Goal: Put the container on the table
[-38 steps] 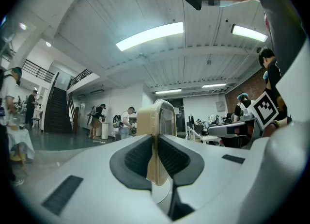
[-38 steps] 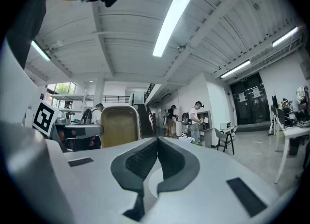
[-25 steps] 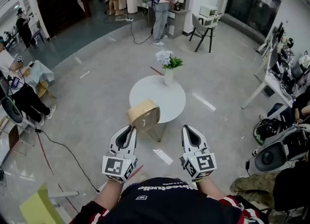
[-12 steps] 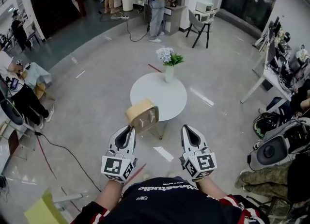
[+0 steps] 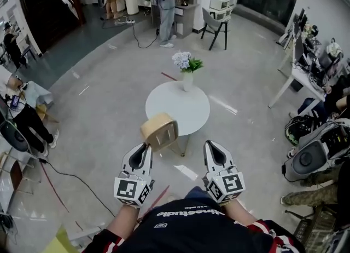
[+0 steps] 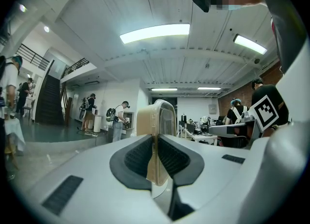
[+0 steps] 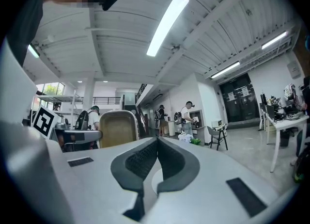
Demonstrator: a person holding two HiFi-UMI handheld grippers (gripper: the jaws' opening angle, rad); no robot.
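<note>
Two grippers were held out level side by side: the left gripper (image 5: 145,147) (image 6: 156,143) had its jaws clamped narrowly on the thin edge of a tan container (image 5: 159,132) (image 6: 158,116), while the right gripper (image 5: 210,144) (image 7: 156,144) had its jaws pressed together on nothing. The container stood upright in the air, not yet set down, and from the head view it showed at the near rim of the round white table (image 5: 164,104). A vase (image 5: 187,81) of flowers stood at the table's far edge.
</note>
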